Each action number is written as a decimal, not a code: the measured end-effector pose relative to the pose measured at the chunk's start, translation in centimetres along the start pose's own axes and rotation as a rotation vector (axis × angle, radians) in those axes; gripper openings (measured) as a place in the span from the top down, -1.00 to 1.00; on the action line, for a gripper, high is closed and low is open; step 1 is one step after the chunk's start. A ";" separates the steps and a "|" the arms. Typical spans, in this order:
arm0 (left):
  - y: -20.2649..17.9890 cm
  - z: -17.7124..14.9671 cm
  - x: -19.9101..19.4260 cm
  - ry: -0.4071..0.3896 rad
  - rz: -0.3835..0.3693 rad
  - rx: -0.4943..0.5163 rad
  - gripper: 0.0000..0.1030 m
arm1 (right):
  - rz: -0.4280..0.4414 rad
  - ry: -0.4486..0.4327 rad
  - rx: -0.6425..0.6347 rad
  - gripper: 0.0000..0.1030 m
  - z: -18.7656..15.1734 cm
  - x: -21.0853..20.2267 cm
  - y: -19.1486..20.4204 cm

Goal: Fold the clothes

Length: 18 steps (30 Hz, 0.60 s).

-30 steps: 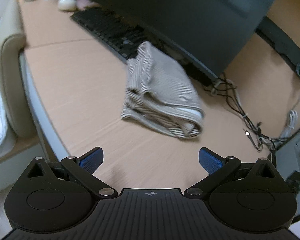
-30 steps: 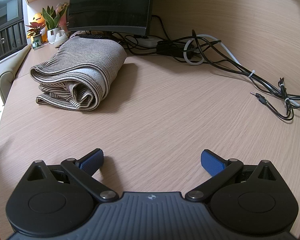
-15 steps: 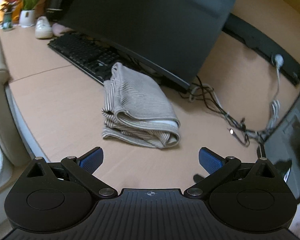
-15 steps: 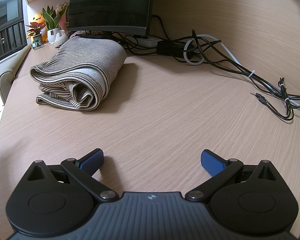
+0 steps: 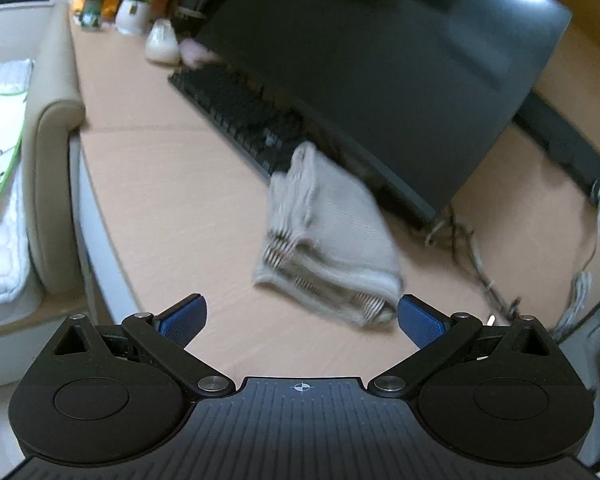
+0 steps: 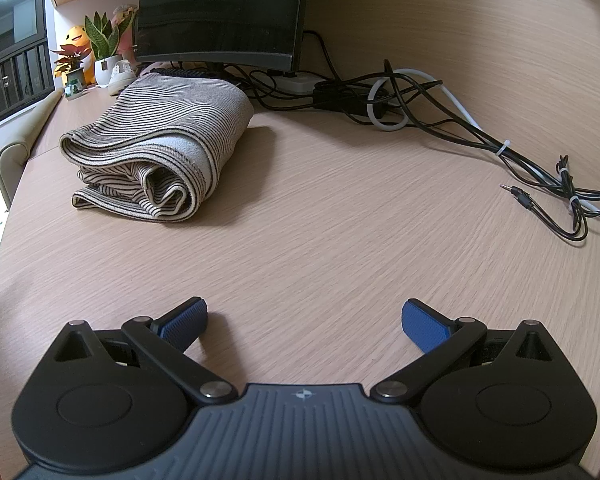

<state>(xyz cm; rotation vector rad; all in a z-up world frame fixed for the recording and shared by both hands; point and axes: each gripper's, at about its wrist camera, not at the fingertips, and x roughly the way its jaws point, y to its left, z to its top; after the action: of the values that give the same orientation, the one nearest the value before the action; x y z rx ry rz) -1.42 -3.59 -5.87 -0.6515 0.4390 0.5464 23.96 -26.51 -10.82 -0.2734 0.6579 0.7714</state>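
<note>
A folded beige garment with dark stripes (image 6: 160, 152) lies on the wooden desk (image 6: 340, 240), in front of the monitor. It also shows, blurred, in the left wrist view (image 5: 332, 236). My left gripper (image 5: 300, 316) is open and empty, held above the desk on the near side of the garment. My right gripper (image 6: 304, 320) is open and empty, low over the desk, well to the right of the garment.
A large monitor (image 5: 380, 64) and a black keyboard (image 5: 240, 116) stand behind the garment. Tangled cables (image 6: 420, 112) run along the back right, with a loose audio jack (image 6: 516, 192). Potted plants (image 6: 104, 48) and toys stand at the far left. A beige chair (image 5: 48, 160) adjoins the desk edge.
The left wrist view has shifted and is motion-blurred; the garment now sits nearer its right finger. The right gripper and the garment have not moved.
</note>
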 end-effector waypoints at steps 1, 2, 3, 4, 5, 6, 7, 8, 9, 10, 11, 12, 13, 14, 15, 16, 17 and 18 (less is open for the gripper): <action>-0.1 0.4 -0.3 -0.019 -0.026 -0.022 -1.00 | 0.000 0.000 0.000 -1.00 0.0 0.0 0.0; -0.3 0.7 -0.7 -0.038 -0.051 -0.044 -1.00 | 0.000 0.000 0.000 -1.00 0.0 0.0 0.0; -0.4 1.1 -1.0 -0.057 -0.077 -0.066 -1.00 | 0.000 0.000 0.000 -1.00 0.0 0.0 0.0; -0.5 1.4 -1.3 -0.072 -0.098 -0.108 -1.00 | 0.000 0.000 0.000 -1.00 0.0 0.0 0.0; -0.5 1.6 -1.6 -0.086 -0.119 -0.149 -1.00 | 0.000 0.000 0.000 -1.00 0.0 0.0 0.0; -0.7 1.7 -1.8 -0.096 -0.134 -0.184 -1.00 | 0.000 0.000 0.000 -1.00 0.0 0.0 0.0; -0.8 1.8 -2.0 -0.105 -0.147 -0.218 -1.00 | 0.000 0.000 0.000 -1.00 0.0 0.0 0.0; -1.0 1.8 -2.1 -0.108 -0.152 -0.234 -1.00 | 0.000 0.000 0.000 -1.00 0.0 0.0 0.0; -1.1 1.7 -2.1 -0.112 -0.155 -0.249 -1.00 | 0.000 0.000 0.000 -1.00 0.0 0.0 0.0; -1.6 1.6 -2.2 -0.114 -0.134 -0.230 -1.00 | 0.000 0.000 0.000 -1.00 0.0 0.0 0.0; -2.1 1.5 -1.8 -0.093 -0.115 -0.211 -1.00 | 0.000 0.000 0.000 -1.00 0.0 0.0 0.0; -2.6 1.4 -1.5 -0.071 -0.097 -0.193 -1.00 | 0.000 0.000 0.000 -1.00 0.0 0.0 0.0; -2.9 1.2 -1.4 -0.043 -0.095 -0.191 -1.00 | 0.000 0.000 0.000 -1.00 0.0 0.0 0.0; -3.2 1.1 -1.2 -0.018 -0.098 -0.186 -1.00 | 0.000 0.000 0.000 -1.00 0.0 0.0 0.0; -3.5 0.9 -1.1 0.008 -0.101 -0.180 -1.00 | 0.000 0.000 0.000 -1.00 0.0 0.0 0.0; -3.8 0.9 -0.9 0.027 -0.112 -0.180 -1.00 | 0.000 0.000 0.000 -1.00 0.0 0.0 0.0; -4.2 0.9 -1.0 0.032 -0.121 -0.167 -1.00 | 0.000 0.000 0.000 -1.00 0.0 0.0 0.0; -4.6 0.9 -1.0 0.036 -0.130 -0.154 -1.00 | 0.000 0.000 0.000 -1.00 0.0 0.0 0.0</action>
<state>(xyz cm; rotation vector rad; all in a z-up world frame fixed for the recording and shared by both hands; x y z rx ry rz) 0.72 -6.35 -2.60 -0.8331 0.3880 0.4481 23.96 -26.51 -10.82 -0.2734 0.6576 0.7718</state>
